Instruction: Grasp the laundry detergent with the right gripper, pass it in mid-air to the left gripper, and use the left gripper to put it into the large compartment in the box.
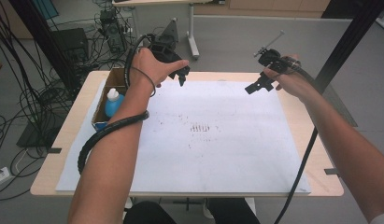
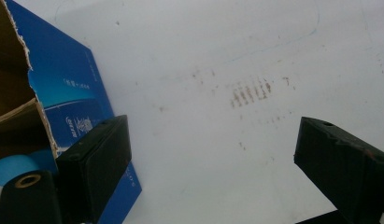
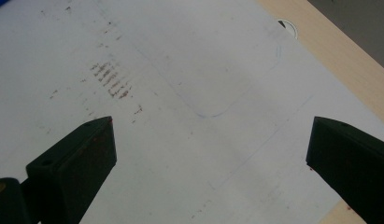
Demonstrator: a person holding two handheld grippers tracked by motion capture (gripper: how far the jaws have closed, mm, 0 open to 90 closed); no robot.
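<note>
The bottle (image 1: 113, 101) stands in the cardboard box (image 1: 116, 76), its lower part hidden by the box wall. The left forearm covers the near corner of the box. Print on the box's blue side (image 2: 75, 122) is too small to read.

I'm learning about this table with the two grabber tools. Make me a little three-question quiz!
1. True or false: the left gripper has its fingers open with nothing between them.
2. Where does the bottle with the blue body stand? A) inside the cardboard box B) on the middle of the white sheet C) in the right gripper
3. Fill in: the brown smudge marks lie on the white ____.

Key: 1 true. 2 A. 3 sheet.
</note>
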